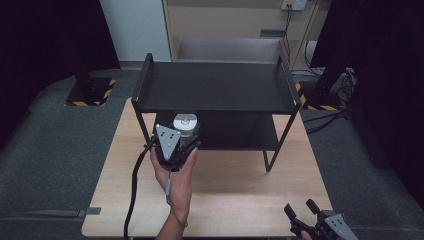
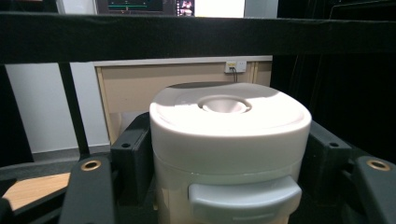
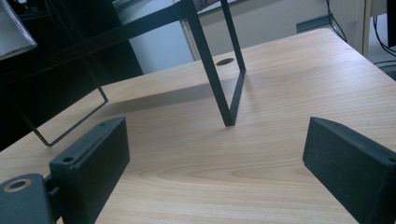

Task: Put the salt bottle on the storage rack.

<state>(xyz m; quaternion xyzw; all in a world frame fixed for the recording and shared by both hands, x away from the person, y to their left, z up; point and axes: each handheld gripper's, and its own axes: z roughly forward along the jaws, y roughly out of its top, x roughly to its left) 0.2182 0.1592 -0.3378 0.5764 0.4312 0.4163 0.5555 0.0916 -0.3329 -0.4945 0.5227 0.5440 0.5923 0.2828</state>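
Note:
A white lidded container (image 2: 229, 149) with a round dimple in its lid sits between the jaws of my left gripper (image 2: 229, 158), which is shut on its sides. In the high view the left gripper (image 1: 181, 136) holds the container (image 1: 185, 124) at the front left of the black two-tier shelf (image 1: 215, 87), at the level of the lower tier. My right gripper (image 1: 305, 209) rests at the table's front right corner, and in its own view the right gripper (image 3: 215, 154) stands open over bare wood with nothing between its pads.
The shelf's thin black legs (image 3: 231, 100) stand on the wooden table (image 1: 230, 200). Its upper tier (image 2: 196, 37) crosses just above the container. Dark floor mats surround the table, and a beige cabinet (image 1: 225, 25) stands behind.

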